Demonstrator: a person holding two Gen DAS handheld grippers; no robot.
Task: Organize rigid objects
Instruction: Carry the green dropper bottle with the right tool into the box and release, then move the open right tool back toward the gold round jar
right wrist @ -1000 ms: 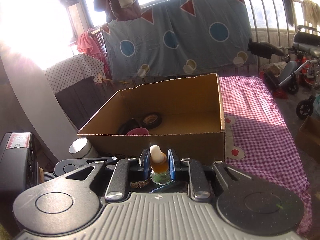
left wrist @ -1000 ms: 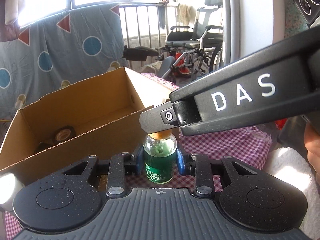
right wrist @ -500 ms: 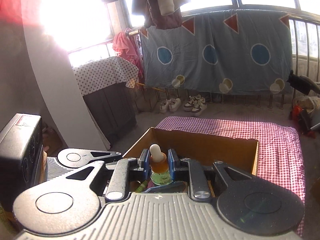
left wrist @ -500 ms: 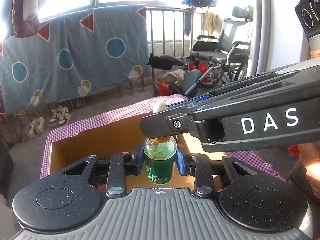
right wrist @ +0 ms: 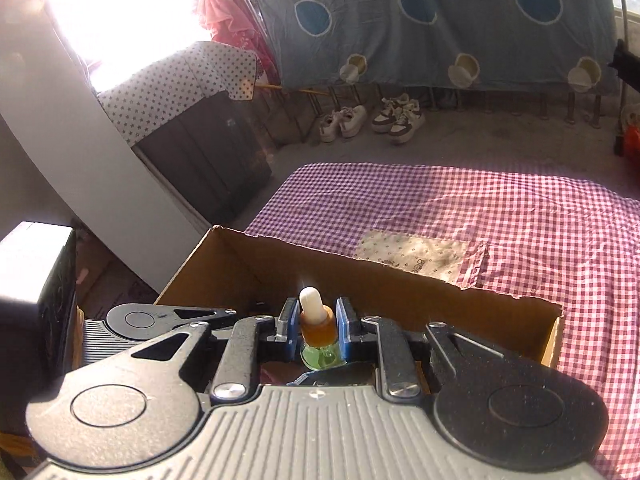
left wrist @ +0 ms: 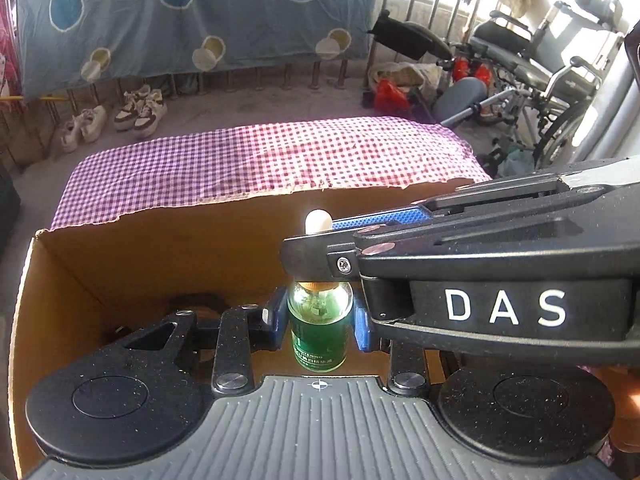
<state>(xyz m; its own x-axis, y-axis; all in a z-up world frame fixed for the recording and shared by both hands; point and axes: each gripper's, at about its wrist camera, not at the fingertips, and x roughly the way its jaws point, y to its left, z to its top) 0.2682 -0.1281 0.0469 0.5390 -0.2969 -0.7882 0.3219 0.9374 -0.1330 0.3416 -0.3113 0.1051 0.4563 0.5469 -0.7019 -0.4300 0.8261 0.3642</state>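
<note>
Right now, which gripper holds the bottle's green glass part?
The left gripper squeezes the green glass body; the right gripper pinches the orange cap higher up.

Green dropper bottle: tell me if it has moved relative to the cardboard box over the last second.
Yes. The green dropper bottle was outside the cardboard box, in front of its near wall; now it hangs over the box's inside, held by both hand-held grippers.

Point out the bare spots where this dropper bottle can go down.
Free: box floor along the far wall, and the checkered cloth beyond the box. Crowded: the near left corner holds dark round items; both grippers, left and right, grip the bottle.
</note>
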